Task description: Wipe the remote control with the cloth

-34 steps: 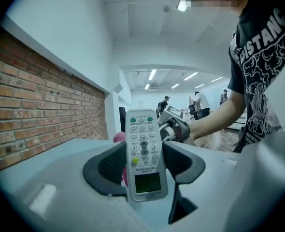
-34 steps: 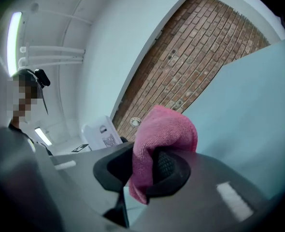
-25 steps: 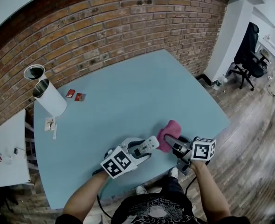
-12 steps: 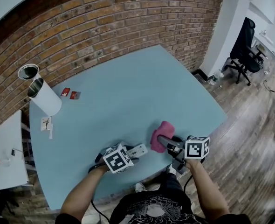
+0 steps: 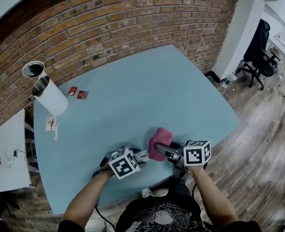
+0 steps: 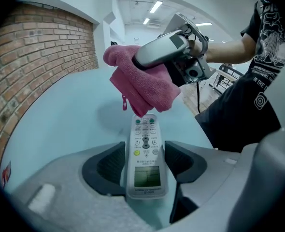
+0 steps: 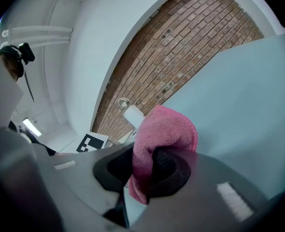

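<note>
A white remote control with a small screen lies face up on the light blue table, lengthwise between the jaws of my left gripper. Those jaws have just been opening; the pads flank the remote without pressing it. In the head view the remote sticks out ahead of the left gripper near the table's front edge. My right gripper is shut on a folded pink cloth. The cloth hangs over the remote's far end and bulges out between the right jaws.
Two white cylinders stand at the table's back left, with small red cards and paper slips near them. A white side table is at the left. A black office chair stands far right on the wooden floor.
The left gripper has come down and set the remote flat on the table. The right gripper has carried the pink cloth leftward, up to the remote's far end.
</note>
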Demonstrator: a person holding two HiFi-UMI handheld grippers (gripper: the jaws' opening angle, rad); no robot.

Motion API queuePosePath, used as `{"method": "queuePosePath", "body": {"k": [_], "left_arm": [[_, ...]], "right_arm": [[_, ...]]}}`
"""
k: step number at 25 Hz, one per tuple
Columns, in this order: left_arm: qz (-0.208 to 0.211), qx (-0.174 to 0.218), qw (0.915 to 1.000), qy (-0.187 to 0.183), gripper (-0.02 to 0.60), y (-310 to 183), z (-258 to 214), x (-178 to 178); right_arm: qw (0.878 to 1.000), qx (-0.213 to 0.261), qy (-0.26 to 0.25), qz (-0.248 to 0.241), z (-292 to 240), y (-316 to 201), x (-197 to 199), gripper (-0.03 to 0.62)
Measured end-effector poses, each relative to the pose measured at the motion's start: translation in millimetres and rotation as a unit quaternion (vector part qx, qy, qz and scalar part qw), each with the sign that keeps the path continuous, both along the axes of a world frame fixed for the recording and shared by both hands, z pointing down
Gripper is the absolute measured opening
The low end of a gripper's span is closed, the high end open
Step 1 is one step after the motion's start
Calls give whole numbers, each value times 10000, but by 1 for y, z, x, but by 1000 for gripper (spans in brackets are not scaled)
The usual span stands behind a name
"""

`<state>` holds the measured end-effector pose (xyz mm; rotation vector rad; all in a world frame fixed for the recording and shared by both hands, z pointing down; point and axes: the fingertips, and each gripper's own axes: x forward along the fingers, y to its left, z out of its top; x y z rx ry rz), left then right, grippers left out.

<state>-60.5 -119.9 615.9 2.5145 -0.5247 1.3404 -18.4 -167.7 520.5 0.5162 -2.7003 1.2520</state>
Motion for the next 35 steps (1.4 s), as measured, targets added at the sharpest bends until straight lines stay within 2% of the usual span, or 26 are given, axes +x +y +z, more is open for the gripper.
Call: {"method": "queuePosePath", "body": {"k": [14, 18, 26, 35], "left_arm": [[-280, 19, 9994, -198, 262, 19, 5, -50], [-274, -107, 9995, -126, 224, 23, 7, -48], [-338, -272, 9990, -73, 219, 23, 8, -49], [-331, -328, 9989, -66, 219, 22, 9, -50]], "right_arm": [[9938, -198, 354, -1037, 6, 30, -94, 61], [9902, -278, 531, -1261, 14, 40, -113, 61], [9856, -430, 788, -1437, 27, 45, -114, 61], [9870, -672, 642, -1312, 23, 36, -91, 61]]}}
